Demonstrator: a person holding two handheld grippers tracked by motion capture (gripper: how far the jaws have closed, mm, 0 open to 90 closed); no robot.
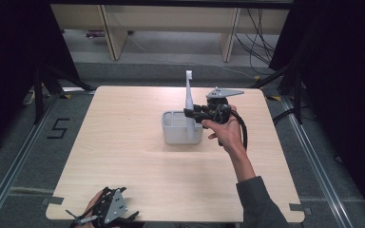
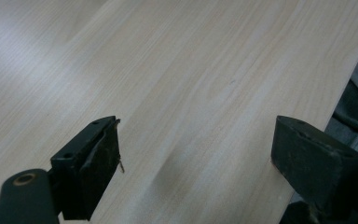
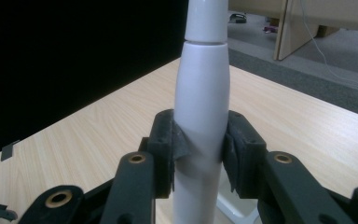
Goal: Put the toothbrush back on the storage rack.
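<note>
Light wooden table (image 1: 138,180), dark surround: an electric toothbrush (image 1: 189,102) is pinched upright by the right gripper (image 1: 190,114) above the grey holder (image 1: 178,133), apparently not fully seated or withdrawn; the left gripper (image 1: 105,209) is spread, near edge.

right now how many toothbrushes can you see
1: the white electric toothbrush stands upright in the right gripper, its lower end in the grey holder. More could lie hidden inside that holder.

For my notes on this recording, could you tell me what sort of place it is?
Probably a lab recording bay: a bare wooden table ringed by black curtains, loose cables on the floor, and a taped floor number.
</note>
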